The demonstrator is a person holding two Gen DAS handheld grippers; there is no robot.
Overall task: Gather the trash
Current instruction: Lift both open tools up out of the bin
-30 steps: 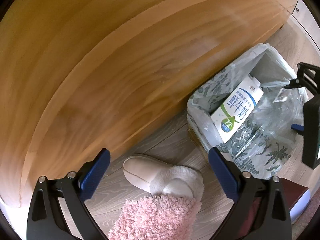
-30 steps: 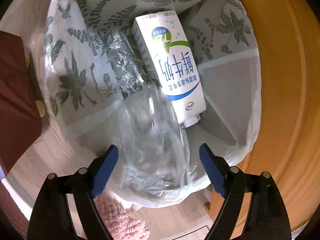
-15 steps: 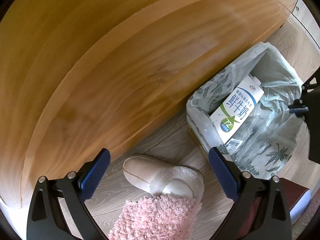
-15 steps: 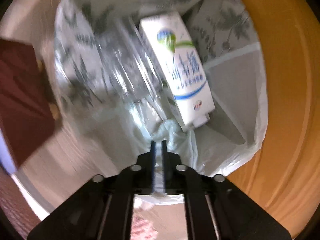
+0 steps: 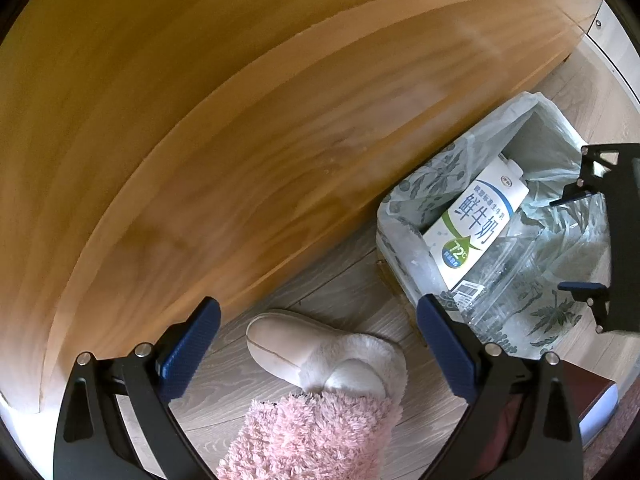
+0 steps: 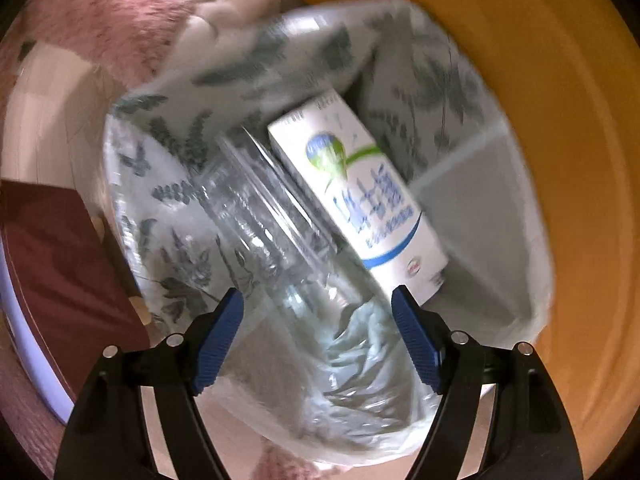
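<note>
milk carton [image 6: 360,204], clear bottle [image 6: 264,216], lined bin [image 6: 516,184]

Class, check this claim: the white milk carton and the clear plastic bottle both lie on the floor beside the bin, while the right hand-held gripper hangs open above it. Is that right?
Not quite. The milk carton and clear plastic bottle lie inside the bag-lined bin, not on the floor, as the right wrist view shows. The right hand-held gripper does hang open above it.

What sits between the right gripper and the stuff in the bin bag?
Nothing visible. The right gripper hangs open over the bag; the clear plastic bottle and milk carton lie uncovered inside it.
</note>
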